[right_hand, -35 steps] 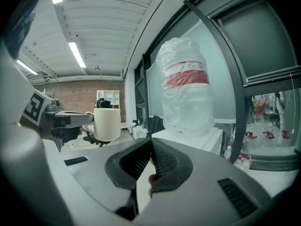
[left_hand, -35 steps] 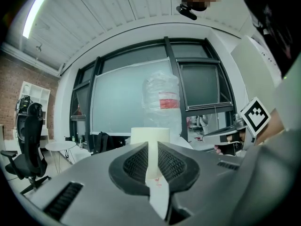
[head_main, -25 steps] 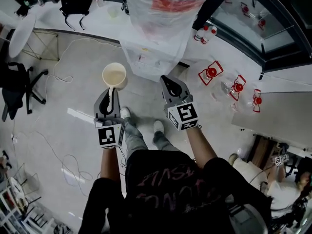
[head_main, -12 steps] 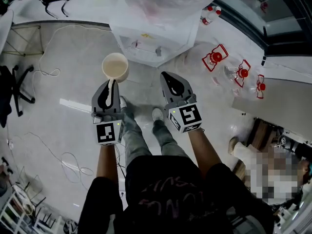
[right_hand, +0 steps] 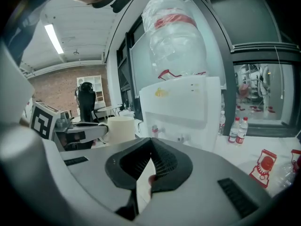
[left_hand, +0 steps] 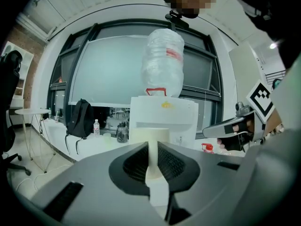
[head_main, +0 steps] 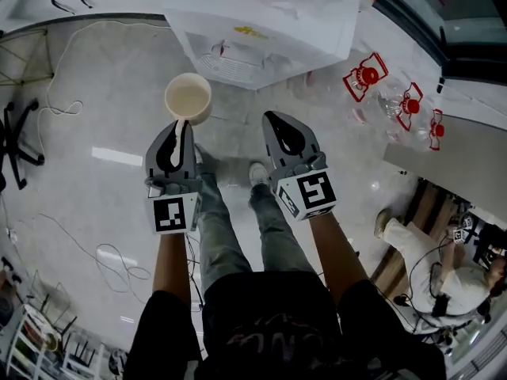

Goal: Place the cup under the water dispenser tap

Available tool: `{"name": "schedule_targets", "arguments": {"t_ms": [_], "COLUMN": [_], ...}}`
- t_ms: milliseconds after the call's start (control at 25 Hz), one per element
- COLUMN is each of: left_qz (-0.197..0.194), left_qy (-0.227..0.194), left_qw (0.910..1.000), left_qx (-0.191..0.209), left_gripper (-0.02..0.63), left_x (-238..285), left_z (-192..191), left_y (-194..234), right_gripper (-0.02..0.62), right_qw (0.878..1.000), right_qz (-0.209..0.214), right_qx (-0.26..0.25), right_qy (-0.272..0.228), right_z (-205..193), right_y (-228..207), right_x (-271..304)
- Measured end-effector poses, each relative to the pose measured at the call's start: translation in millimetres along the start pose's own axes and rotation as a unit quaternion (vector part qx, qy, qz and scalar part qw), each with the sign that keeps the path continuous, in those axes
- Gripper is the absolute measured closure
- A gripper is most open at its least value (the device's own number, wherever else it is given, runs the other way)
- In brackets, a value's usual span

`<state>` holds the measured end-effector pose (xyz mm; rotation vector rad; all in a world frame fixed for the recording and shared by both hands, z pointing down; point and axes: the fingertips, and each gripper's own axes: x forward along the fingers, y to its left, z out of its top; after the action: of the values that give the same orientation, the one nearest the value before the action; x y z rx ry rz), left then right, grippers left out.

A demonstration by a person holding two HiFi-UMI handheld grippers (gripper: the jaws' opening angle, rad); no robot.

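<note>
A cream paper cup [head_main: 188,97] hangs over the floor, and my left gripper [head_main: 181,123] is shut on its near rim. In the left gripper view the cup's wall [left_hand: 149,142] stands pinched between the jaws of the left gripper [left_hand: 151,147]. The white water dispenser [head_main: 261,30] with its big clear bottle [left_hand: 162,62] stands straight ahead. Its taps [right_hand: 154,129] sit in the front recess, beyond the cup. My right gripper [head_main: 274,117] is level with the left one, to the cup's right, shut with nothing in it. From the right gripper [right_hand: 151,141] I see the cup [right_hand: 121,128] at the left.
Clear bottles with red labels [head_main: 364,77] lie on the floor right of the dispenser. Cables [head_main: 111,260] trail at the left near a black office chair [head_main: 12,141]. A black backpack [left_hand: 80,119] sits on a counter. The person's shoes [head_main: 257,172] are below the grippers.
Both grippers have sunk lower together, the cup still held in the left one. The dispenser's front has come closer in the head view.
</note>
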<state>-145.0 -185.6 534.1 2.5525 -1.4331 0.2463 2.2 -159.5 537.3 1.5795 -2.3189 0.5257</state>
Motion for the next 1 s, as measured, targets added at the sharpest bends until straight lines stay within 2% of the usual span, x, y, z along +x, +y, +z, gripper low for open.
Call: {"name": "schedule_targets", "arguments": {"t_ms": [160,280,560,640,840,1000], "left_qz": [-0.007,-0.017,-0.013,-0.015,-0.022,-0.017], "left_qy": [0.012,-0.001,-0.019,-0.036,-0.044,-0.046], "left_qw": [0.9999,0.9998,0.9997,0.9992,0.9983,0.9987], "left_qx": [0.003,0.004,-0.003,0.008,0.032,0.016], "left_gripper": [0.560,0.560,0.560,0.560,0.560,0.560], "left_x": [14.3,25.5,55.7,66.8,94.8,116.0], "left_z": [-32.0,-49.9,-91.1,-101.2,-132.2,-150.9], "left_y": [4.1,0.9,0.8,1.7,-0.2,2.6], "right_gripper": [0.581,0.581,0.581,0.581,0.581,0.581], "right_qw": [1.000,1.000,1.000,1.000,1.000,1.000], "right_qz": [0.002,-0.004,0.004,0.007,0.005,0.010], "right_qx": [-0.002,0.003,-0.002,-0.004,-0.003,-0.010], "right_qy": [0.009,0.008,-0.007,-0.009,-0.014,-0.013], "right_z": [-28.8,-50.3,-91.4,-104.4,-135.1,-156.5], "right_y": [-3.7,-9.3,-27.6,-33.5,-50.6,-61.0], "right_x": [13.3,21.1,47.6,56.7,76.7,96.3]}}
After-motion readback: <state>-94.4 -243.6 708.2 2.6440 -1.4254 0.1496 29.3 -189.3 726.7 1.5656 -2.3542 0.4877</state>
